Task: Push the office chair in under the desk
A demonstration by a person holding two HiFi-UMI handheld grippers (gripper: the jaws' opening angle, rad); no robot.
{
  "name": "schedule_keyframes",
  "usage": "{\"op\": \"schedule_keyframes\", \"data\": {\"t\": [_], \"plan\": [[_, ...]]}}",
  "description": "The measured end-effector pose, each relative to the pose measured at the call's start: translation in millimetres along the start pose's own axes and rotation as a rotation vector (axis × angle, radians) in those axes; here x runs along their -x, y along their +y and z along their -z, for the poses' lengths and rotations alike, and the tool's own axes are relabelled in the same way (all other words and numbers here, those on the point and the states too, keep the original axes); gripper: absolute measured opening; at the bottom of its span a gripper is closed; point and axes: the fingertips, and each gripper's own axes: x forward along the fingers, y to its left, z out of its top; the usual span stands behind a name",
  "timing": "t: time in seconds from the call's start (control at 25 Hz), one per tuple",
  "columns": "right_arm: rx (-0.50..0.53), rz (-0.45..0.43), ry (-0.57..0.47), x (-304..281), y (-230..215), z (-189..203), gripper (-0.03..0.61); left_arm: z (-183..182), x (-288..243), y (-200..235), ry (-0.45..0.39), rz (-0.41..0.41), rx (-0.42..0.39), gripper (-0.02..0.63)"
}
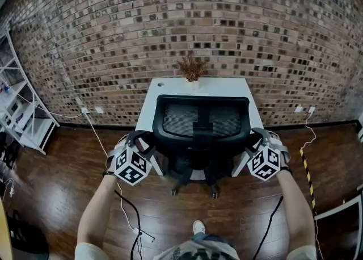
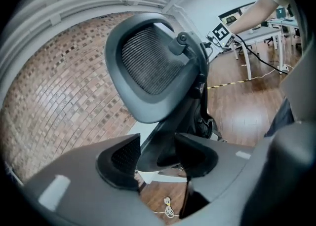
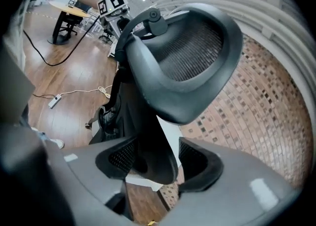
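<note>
The black mesh-backed office chair [image 1: 202,118] stands at the front edge of the white desk [image 1: 170,91], with its seat partly under the desktop. My left gripper [image 1: 138,138] is at the chair's left armrest [image 2: 165,141]. In the left gripper view the left gripper [image 2: 158,157] has the armrest filling the space between its pads, touching both. My right gripper [image 1: 262,135] is at the right armrest [image 3: 153,151]. In the right gripper view the right gripper [image 3: 155,160] straddles that armrest with a thin gap at one pad.
A small dried plant [image 1: 191,68] stands at the desk's far edge against the brick wall [image 1: 113,37]. A white shelf unit [image 1: 20,111] is at the left. Cables [image 1: 127,213] trail over the wooden floor. Another table's frame [image 1: 340,208] shows at lower right.
</note>
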Motion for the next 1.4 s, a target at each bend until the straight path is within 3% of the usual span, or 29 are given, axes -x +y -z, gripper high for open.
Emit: {"op": "schedule_keyframes", "data": {"t": [0.2, 0.64, 0.88, 1.16, 1.4], "plan": [[-0.049, 0.062, -0.006, 30, 13, -8, 0.256, 12, 21, -32, 0.007, -0.015, -0.039, 0.228], [-0.111, 0.054, -0.016, 113, 75, -39, 0.215, -3, 96, -89, -0.112, -0.014, 0.077, 0.15], [-0.239, 0.055, -0.096, 157, 96, -83, 0.115, -29, 131, -117, -0.208, -0.01, 0.149, 0.075], [-0.375, 0.042, -0.253, 206, 121, -139, 0.05, -59, 171, -143, -0.325, -0.013, 0.297, 0.017], [-0.589, -0.001, -0.438, 255, 136, -175, 0.002, -95, 213, -169, -0.453, -0.056, 0.489, 0.017]]}}
